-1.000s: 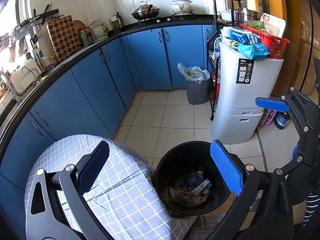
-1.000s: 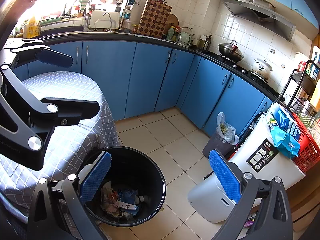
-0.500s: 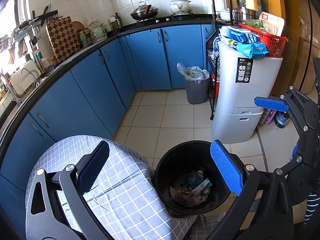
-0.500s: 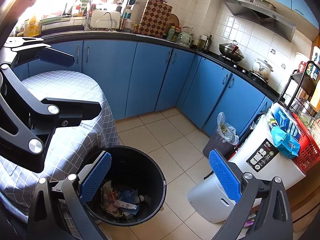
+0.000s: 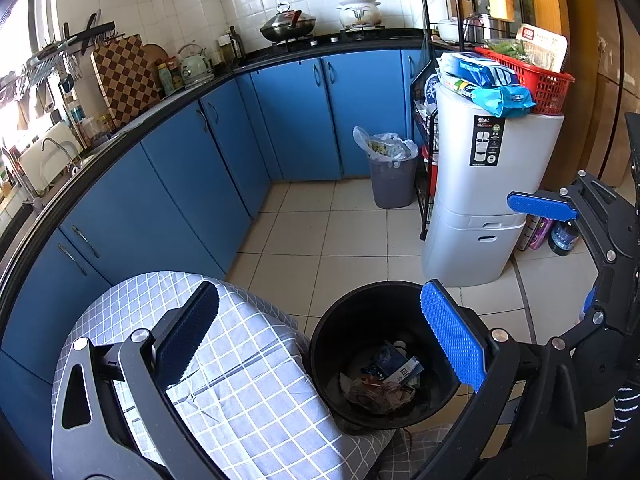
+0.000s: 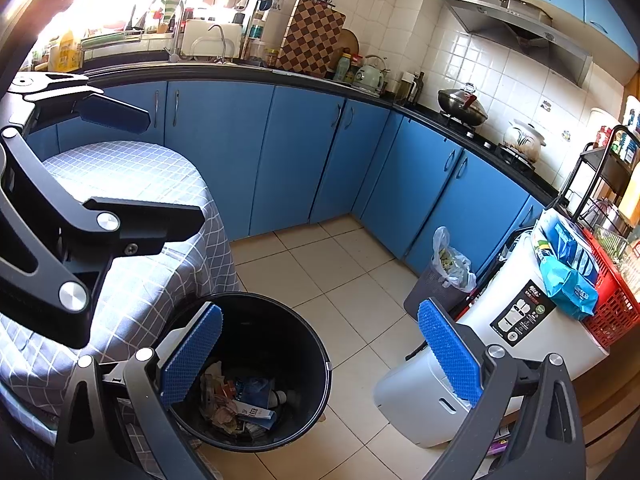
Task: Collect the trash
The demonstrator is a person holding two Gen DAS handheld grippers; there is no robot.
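Note:
A round black bin (image 5: 352,320) stands on the tiled floor beside the checked tablecloth, with crumpled wrappers and a small carton (image 5: 384,380) lying in its bottom. In the right wrist view the same bin (image 6: 296,344) holds the trash (image 6: 236,400). My left gripper (image 5: 320,340) hangs open above the table edge and the bin, nothing between its blue pads. My right gripper (image 6: 320,356) is open too, above the bin and the floor, and it holds nothing. The right gripper (image 5: 560,216) shows at the right of the left wrist view; the left gripper (image 6: 132,168) shows at the left of the right wrist view.
A table under a grey checked cloth (image 5: 224,380) lies left of the bin. Blue cabinets (image 5: 192,176) curve along the wall. A grey bin lined with a plastic bag (image 5: 390,172) stands in the corner. A white unit (image 5: 480,208) carries blue packets and a red basket (image 5: 536,84).

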